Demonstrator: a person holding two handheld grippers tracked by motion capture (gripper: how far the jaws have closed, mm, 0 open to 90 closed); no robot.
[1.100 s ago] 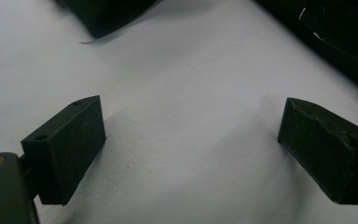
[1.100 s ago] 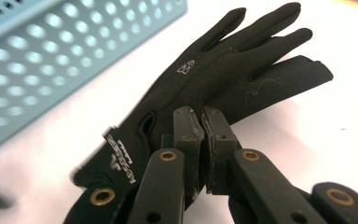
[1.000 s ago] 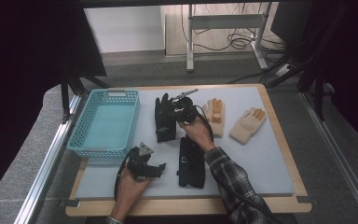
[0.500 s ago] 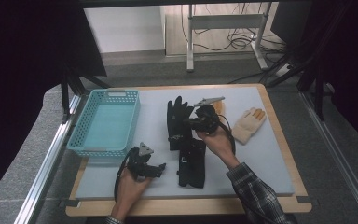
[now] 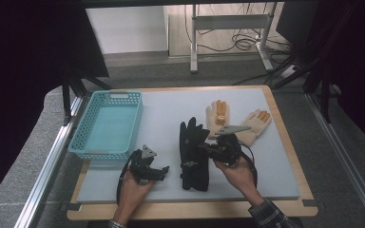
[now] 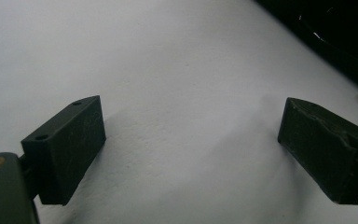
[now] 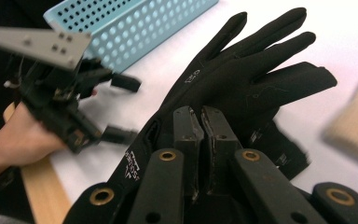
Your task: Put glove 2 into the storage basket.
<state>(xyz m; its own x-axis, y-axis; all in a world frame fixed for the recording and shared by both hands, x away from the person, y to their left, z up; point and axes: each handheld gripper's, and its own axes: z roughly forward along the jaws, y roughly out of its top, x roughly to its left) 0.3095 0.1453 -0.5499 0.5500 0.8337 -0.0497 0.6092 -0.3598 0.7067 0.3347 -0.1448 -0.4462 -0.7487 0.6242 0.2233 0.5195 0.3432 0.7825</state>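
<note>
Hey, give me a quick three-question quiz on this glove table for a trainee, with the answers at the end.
1. True or false: the blue basket has a glove in it.
2. What is the right gripper pinching? A) the basket's rim B) a black glove C) a cable
3. How many tan gloves lie on the mat?

Key: 1 false; 2 B; 3 two.
</note>
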